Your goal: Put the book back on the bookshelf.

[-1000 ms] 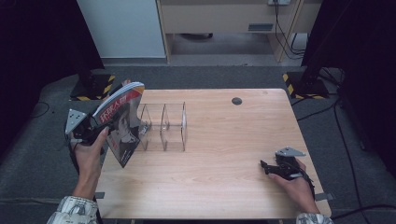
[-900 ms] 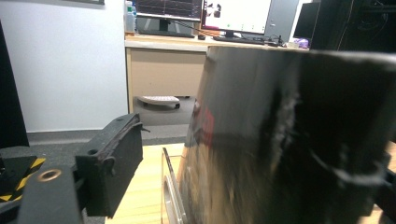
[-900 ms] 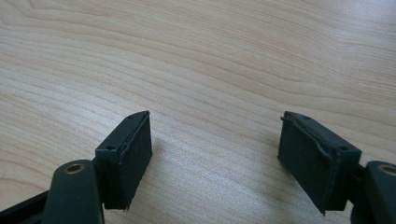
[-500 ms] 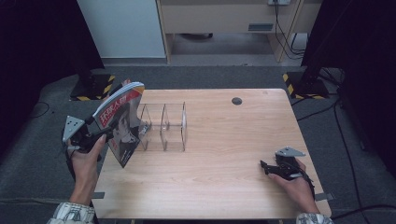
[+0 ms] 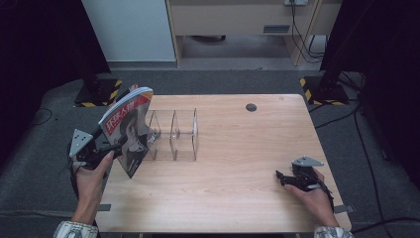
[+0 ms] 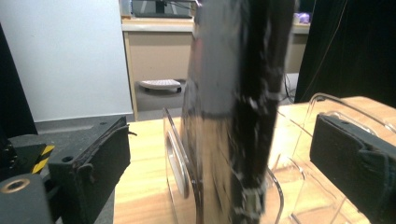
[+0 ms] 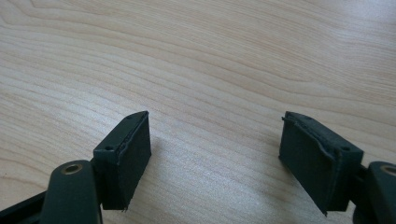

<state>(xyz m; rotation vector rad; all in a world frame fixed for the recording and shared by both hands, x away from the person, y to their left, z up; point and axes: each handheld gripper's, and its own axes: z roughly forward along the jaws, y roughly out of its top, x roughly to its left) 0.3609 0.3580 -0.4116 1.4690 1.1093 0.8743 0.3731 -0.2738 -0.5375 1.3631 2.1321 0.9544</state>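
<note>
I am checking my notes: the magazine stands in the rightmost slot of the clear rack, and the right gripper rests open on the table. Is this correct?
Not quite. The high view shows the magazine in the leftmost slot of the clear rack, not the rightmost. The rest holds: the right gripper rests open on the table.

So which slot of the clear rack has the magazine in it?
The leftmost slot, at the rack's end nearest the left tongs. The magazine stands there, leaning left; the slots to its right hold nothing.
</note>
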